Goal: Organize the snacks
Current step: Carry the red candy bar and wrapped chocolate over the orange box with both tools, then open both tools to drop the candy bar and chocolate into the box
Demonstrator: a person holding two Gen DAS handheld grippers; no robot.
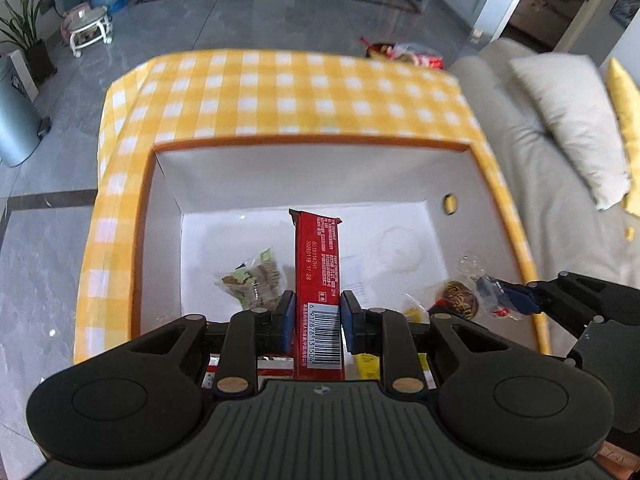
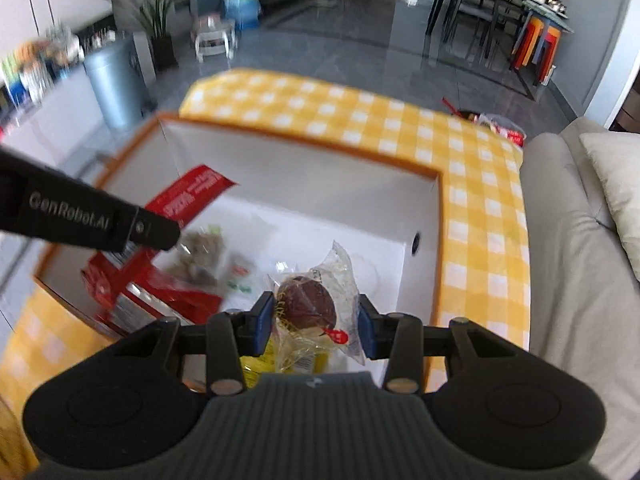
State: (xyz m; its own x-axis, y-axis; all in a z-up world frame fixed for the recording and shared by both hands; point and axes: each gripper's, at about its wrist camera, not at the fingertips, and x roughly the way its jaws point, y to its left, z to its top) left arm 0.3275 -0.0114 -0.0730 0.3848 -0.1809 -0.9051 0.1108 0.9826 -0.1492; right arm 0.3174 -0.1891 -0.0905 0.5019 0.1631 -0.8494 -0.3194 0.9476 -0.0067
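My left gripper (image 1: 317, 316) is shut on a long red snack bar (image 1: 317, 264) with a barcode, held over the white inside of an orange-rimmed box (image 1: 304, 176). In the right wrist view the same red bar (image 2: 188, 196) sticks out past the left gripper's black finger (image 2: 152, 232). My right gripper (image 2: 314, 320) is shut on a clear wrapper with a round brown cake (image 2: 308, 300), also above the box (image 2: 304, 168). From the left wrist view that cake (image 1: 460, 298) hangs at the box's right side in the right gripper (image 1: 508, 294). A clear pack of brown-green snacks (image 1: 252, 280) lies on the box floor.
The box sits on a yellow-and-white checked cloth (image 1: 280, 92). Red and yellow packets (image 2: 168, 300) lie in the box's near end. A grey sofa with a cushion (image 1: 568, 128) is on the right. A bag of snacks (image 1: 404, 54) sits on the floor beyond the table.
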